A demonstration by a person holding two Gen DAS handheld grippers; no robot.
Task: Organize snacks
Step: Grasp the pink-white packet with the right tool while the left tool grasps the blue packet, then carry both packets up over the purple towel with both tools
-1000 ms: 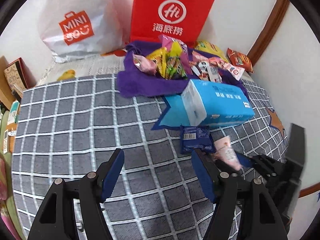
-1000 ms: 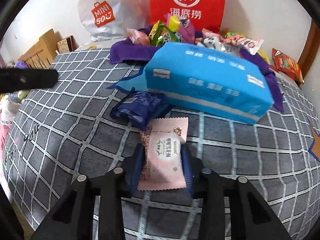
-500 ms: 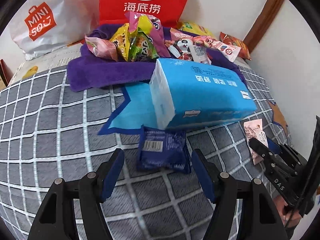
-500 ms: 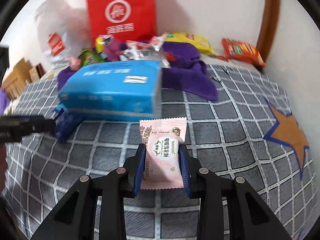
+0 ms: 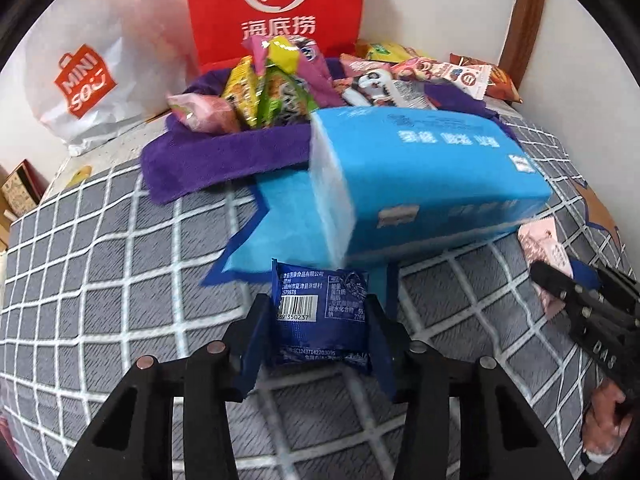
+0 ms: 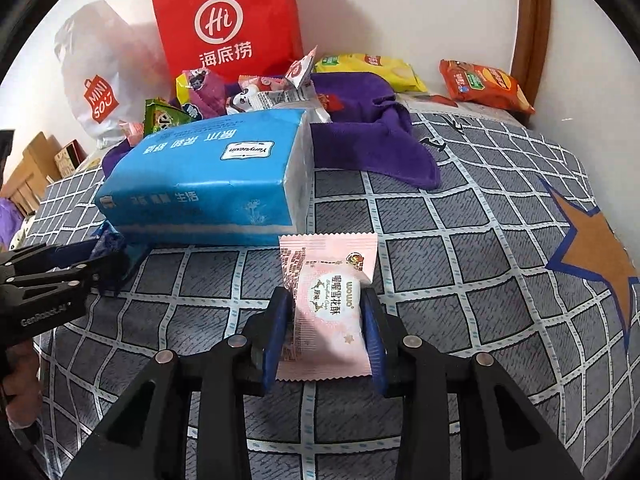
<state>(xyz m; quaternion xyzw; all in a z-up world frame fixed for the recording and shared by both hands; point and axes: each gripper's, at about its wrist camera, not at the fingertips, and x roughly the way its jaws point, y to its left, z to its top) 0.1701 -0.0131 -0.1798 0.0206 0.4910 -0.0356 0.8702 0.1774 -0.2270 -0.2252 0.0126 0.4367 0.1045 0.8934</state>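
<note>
A dark blue snack packet (image 5: 320,300) lies on the grey checked bed cover (image 5: 100,280) in front of a blue tissue pack (image 5: 420,176). My left gripper (image 5: 318,320) is shut on it, with both pads against its sides. In the right wrist view, a pink snack packet (image 6: 328,280) stands between the pads of my right gripper (image 6: 326,308). They still press on it while the jaws are opening slightly. The left gripper (image 6: 92,264) shows at that view's left edge. A purple towel (image 5: 208,160) behind the tissue pack holds a heap of several snack packets (image 5: 272,88).
A red paper bag (image 5: 276,8) and a white shopping bag (image 5: 80,80) lean on the back wall. A yellow packet (image 6: 368,68) and an orange packet (image 6: 484,84) lie at the back right. Boxes (image 6: 36,156) stand beyond the bed's left edge.
My left gripper came forward and down to the dark blue packet and closed on it. My right gripper carried the pink packet rightwards, past the tissue pack's end.
</note>
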